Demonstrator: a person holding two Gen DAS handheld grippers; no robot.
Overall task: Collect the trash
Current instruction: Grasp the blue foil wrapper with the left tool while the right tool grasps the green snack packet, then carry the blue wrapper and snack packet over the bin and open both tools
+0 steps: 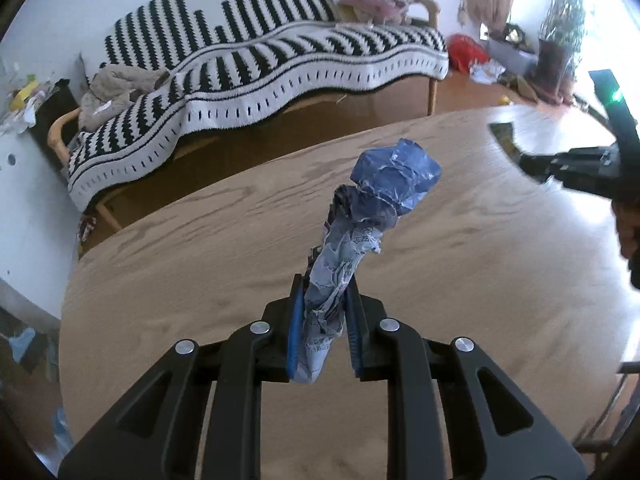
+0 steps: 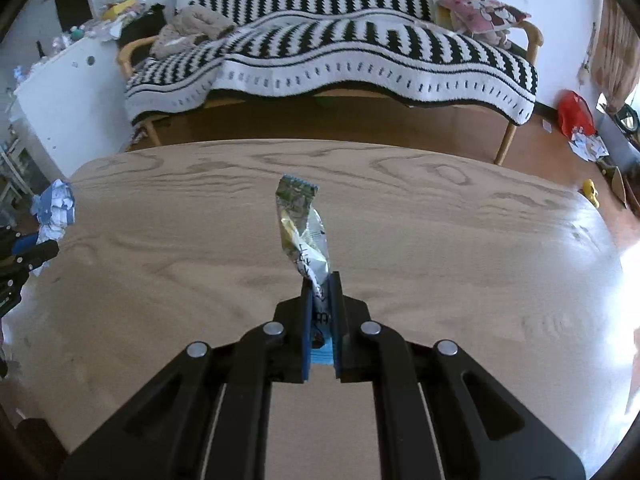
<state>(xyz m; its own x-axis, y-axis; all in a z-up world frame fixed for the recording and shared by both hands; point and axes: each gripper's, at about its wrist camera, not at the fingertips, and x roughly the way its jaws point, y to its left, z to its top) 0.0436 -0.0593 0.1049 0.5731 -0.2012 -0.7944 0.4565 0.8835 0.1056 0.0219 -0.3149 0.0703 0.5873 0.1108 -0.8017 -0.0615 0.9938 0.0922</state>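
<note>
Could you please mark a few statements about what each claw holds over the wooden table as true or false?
1. The left claw is shut on a crumpled blue wrapper. True.
2. The right claw is open with nothing in it. False: it is shut on a yellowish snack wrapper.
3. The blue wrapper lies flat on the wooden table. False: it sticks out from the claw, above the tabletop.
4. A sofa behind the table is covered by a black and white striped blanket. True.
5. A red bag sits on the sofa. False: it lies on the floor, right of the sofa.
</note>
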